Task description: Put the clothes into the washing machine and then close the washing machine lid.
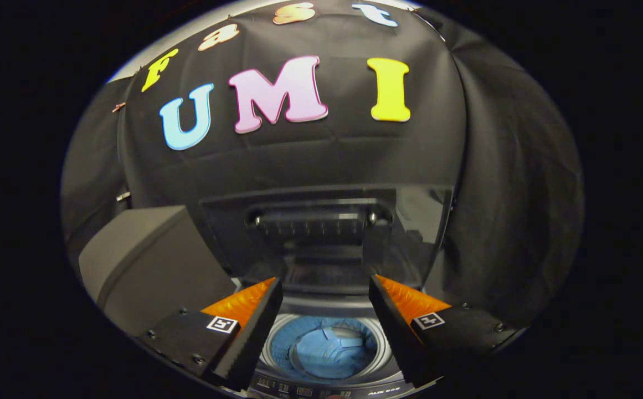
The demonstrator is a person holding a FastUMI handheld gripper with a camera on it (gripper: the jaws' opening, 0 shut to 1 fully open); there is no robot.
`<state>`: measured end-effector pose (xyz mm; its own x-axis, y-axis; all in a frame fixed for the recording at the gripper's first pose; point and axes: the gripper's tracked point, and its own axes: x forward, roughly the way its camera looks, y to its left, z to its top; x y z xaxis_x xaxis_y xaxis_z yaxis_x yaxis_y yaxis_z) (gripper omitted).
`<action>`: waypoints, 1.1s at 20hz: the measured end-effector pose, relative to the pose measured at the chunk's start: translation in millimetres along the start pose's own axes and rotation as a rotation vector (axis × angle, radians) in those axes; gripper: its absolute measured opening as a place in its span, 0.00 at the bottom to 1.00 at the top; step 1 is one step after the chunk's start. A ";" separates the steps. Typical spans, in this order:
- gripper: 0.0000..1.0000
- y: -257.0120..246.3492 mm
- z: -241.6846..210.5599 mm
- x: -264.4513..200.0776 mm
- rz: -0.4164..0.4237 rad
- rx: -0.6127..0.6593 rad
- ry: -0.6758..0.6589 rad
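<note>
The clothes (pixel 324 349), a blue bundle, lay down in the drum (pixel 277 338) of the washer (pixel 321 382), so the loading looked done. The lid (pixel 321 227) stood raised behind the opening, so closing it remained. The gripper (pixel 325 285) hung above the drum, fingers spread wide with nothing between them, the lid just beyond.

One washing machine (pixel 327 382), one raised lid (pixel 321 233), one blue garment (pixel 327 349), one gripper (pixel 325 302) spread wide.
</note>
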<state>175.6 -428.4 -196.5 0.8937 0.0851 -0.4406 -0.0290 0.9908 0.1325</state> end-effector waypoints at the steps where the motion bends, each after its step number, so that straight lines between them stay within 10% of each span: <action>1: 0.99 0.4 14.1 -1.0 0.000 -0.004 -0.018; 7: 0.99 33.3 93.8 26.0 0.094 -0.126 -0.154; 22: 0.99 13.8 77.5 106.4 -0.033 -0.039 0.006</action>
<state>305.0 -413.8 -172.8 0.8915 0.0528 -0.4499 -0.0171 0.9964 0.0829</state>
